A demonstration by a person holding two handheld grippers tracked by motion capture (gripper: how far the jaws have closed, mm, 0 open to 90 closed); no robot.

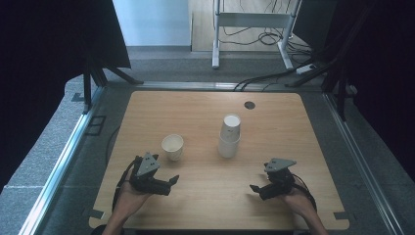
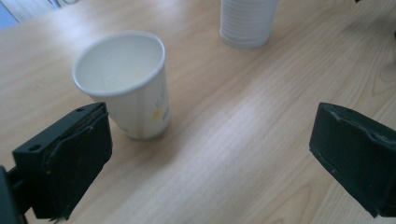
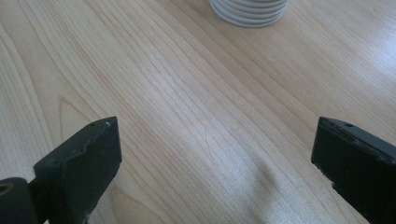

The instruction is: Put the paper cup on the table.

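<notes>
Plainly, both grippers sat low over the near part of the wooden table (image 1: 195, 107), each held in one of the person's hands that came in from the bottom edge of the high view. The left gripper (image 1: 171, 181) had its jaws spread wide with nothing between them, and it pointed toward the single paper cup (image 1: 172, 147), which stood upright and open-mouthed on the table just beyond it. In the left gripper view that cup (image 2: 128, 84) stood close ahead, nearer the left-hand jaw than the other and not touched by either; a faint yellow print showed on its side, and its inside looked empty. The right gripper (image 1: 255, 189) was likewise released, its jaws wide apart over bare wood, and it held nothing. Farther out, between the two grippers and a little right of the table's middle, the stack of paper cups (image 1: 229, 136) stood mouth-down, well apart from both grippers and near the single cup without touching it. Its ribbed base (image 3: 248, 10) showed at the top edge of the right gripper view. A small dark round grommet (image 1: 249, 105) sat in the tabletop near the far edge.
</notes>
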